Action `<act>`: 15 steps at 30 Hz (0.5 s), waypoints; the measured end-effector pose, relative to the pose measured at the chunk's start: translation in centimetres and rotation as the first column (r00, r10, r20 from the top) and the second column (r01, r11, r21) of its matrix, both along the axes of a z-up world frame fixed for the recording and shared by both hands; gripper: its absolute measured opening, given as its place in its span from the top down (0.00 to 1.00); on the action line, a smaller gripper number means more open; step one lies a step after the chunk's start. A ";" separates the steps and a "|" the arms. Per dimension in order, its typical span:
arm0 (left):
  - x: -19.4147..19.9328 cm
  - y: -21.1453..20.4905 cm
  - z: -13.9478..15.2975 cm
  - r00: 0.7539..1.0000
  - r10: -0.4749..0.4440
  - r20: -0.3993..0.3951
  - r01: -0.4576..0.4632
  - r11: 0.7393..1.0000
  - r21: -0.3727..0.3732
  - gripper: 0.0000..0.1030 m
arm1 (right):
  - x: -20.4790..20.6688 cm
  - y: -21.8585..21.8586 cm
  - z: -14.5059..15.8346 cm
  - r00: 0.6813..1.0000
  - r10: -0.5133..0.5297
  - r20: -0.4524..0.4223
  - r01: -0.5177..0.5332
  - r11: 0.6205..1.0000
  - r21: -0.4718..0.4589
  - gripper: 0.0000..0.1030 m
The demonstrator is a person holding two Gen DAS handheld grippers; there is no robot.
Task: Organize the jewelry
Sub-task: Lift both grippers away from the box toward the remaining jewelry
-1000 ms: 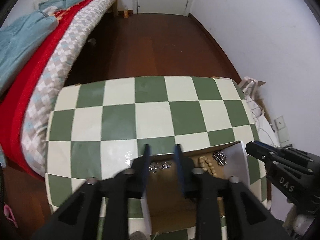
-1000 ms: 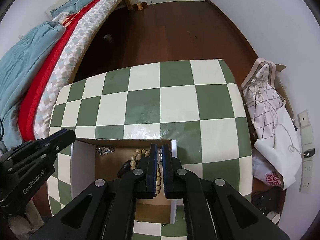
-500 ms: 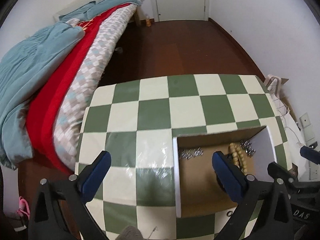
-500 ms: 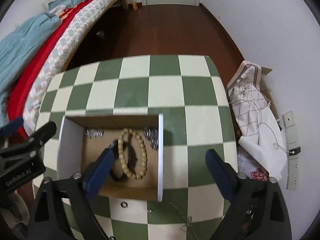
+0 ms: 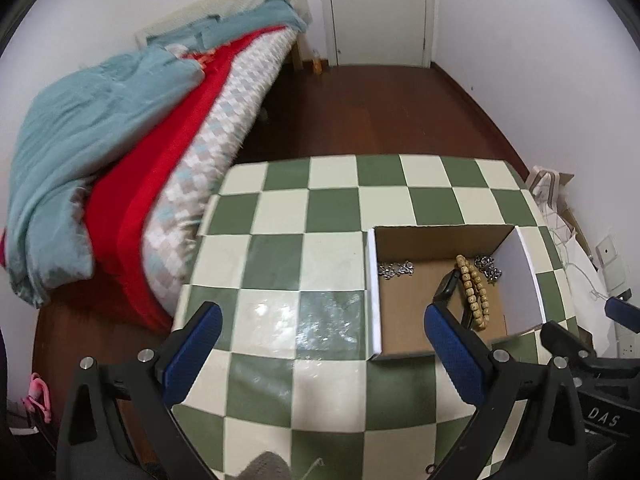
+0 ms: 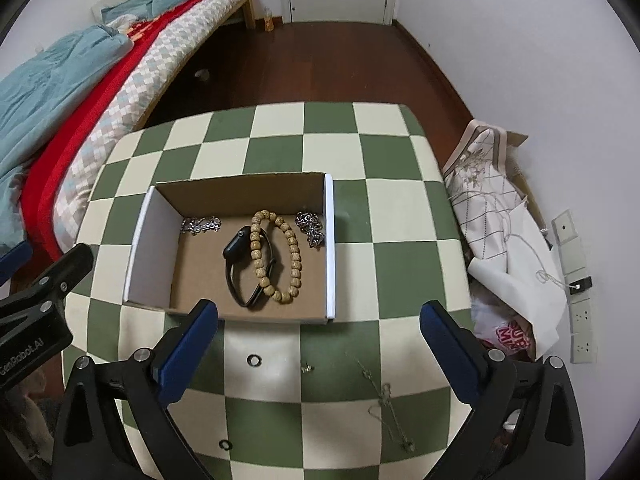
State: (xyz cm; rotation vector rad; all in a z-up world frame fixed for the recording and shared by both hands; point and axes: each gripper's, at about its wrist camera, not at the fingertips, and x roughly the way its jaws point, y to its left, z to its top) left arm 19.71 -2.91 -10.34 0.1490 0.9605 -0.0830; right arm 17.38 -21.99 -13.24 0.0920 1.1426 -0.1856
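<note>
Hovering with fingers spread and empty, both the left gripper (image 5: 320, 354) and right gripper (image 6: 318, 346); thin chain (image 6: 390, 408) lies on the table just outside the box (image 6: 329, 248), liable to slip any pinch.

The checkered table (image 6: 328, 140) lies bare beyond and to the left of the cardboard box (image 6: 329, 248), giving open passage there. The box's upright walls fence its floor on all sides, so entry is from above only; a wooden bead bracelet (image 6: 294, 256), a black watch (image 6: 236, 248) and two chains crowd the middle and far corners. In front of the box, a small ring (image 6: 253, 360) and a thin necklace (image 6: 386, 400) lie loose.
</note>
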 end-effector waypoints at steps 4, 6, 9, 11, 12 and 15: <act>-2.5 0.9 1.6 0.998 0.017 0.055 -0.017 1.000 -0.001 0.00 | -2.3 0.7 2.0 0.999 0.001 0.051 0.000 1.000 -0.023 0.01; -3.9 1.1 2.5 0.997 0.017 0.079 -0.017 1.000 -0.003 0.00 | -3.5 1.0 3.0 0.997 0.004 0.077 -0.002 0.999 -0.035 0.01; -5.6 1.4 3.6 0.994 0.010 0.108 -0.011 1.000 0.001 0.00 | -5.2 1.6 4.5 0.993 0.010 0.114 -0.003 0.999 -0.054 0.01; -6.7 1.5 4.3 0.992 0.005 0.126 -0.005 1.000 -0.006 0.00 | -6.3 1.9 5.6 0.990 0.011 0.138 -0.003 0.998 -0.059 0.01; -7.1 1.5 4.6 0.991 0.005 0.133 -0.004 1.000 -0.005 0.00 | -6.7 2.0 6.0 0.989 0.012 0.147 -0.003 0.998 -0.063 0.01; -8.6 1.7 5.4 0.988 0.001 0.155 0.001 1.000 -0.011 0.00 | -8.4 2.4 7.3 0.985 0.008 0.175 0.003 0.998 -0.065 0.01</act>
